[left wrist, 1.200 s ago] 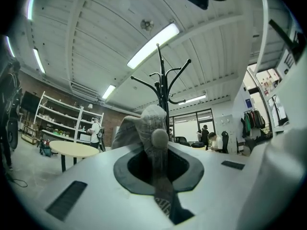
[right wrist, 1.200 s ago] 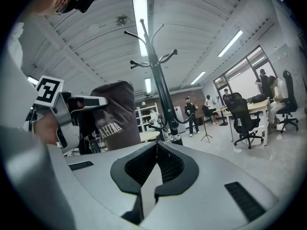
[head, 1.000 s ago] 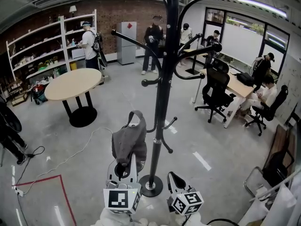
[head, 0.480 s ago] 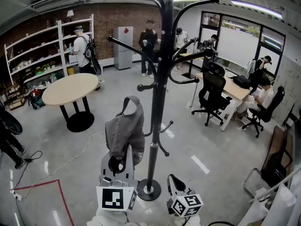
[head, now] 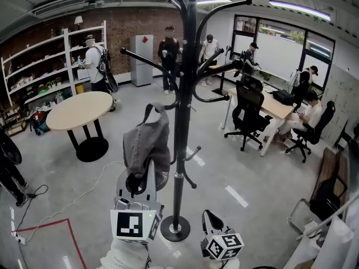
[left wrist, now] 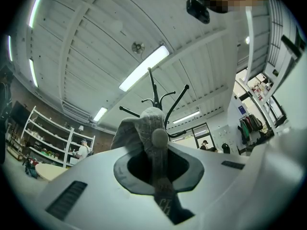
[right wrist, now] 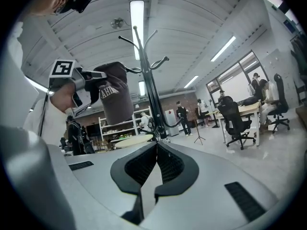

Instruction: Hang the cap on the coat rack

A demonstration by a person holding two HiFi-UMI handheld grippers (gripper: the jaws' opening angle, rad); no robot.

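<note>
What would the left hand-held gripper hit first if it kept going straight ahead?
Probably the coat rack: its hooks show right behind the held cap, though depth is unclear.

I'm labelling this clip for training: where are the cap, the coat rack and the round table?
cap (head: 147,145): head view, on its grey crown.
coat rack (head: 179,150): head view, midway up the black pole.
round table (head: 78,106): head view, on the tan top.
</note>
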